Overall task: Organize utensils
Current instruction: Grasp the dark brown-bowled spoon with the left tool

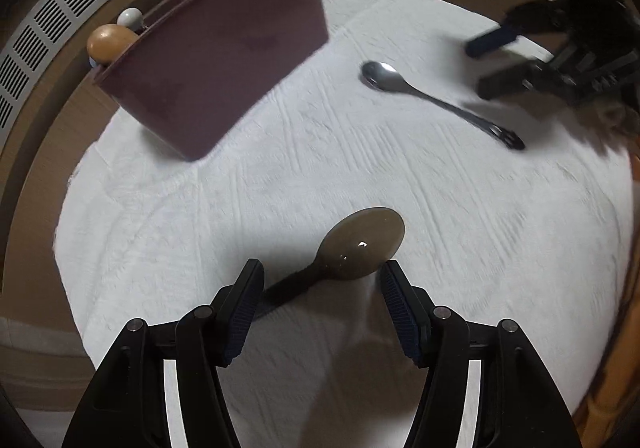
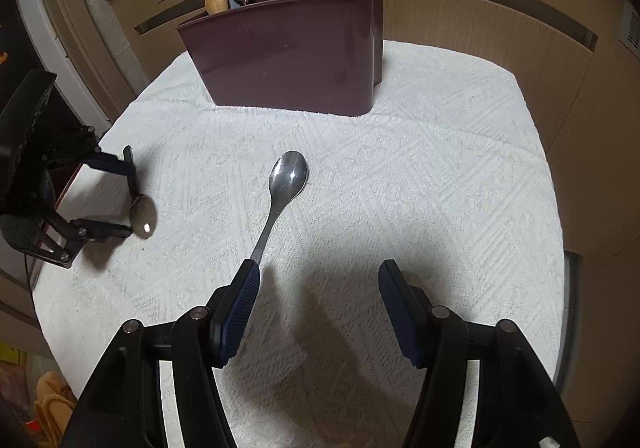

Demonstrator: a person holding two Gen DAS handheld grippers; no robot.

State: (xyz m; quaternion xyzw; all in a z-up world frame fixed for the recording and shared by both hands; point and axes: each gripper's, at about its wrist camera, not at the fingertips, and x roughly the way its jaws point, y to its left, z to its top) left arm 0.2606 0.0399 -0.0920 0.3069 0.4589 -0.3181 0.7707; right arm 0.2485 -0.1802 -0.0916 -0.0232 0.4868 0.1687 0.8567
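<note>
On the white cloth, short of the utensil holder, both grippers stand open and empty: left gripper straddling the brown spoon, right gripper beside the metal spoon; next, close squarely.

Maroon utensil holder, white diamond-textured cloth, silver spoon.

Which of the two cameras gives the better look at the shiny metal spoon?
The left wrist view: the metal spoon lies whole and uncovered on the white cloth. In the right wrist view its handle end disappears behind a finger of the right gripper.
</note>
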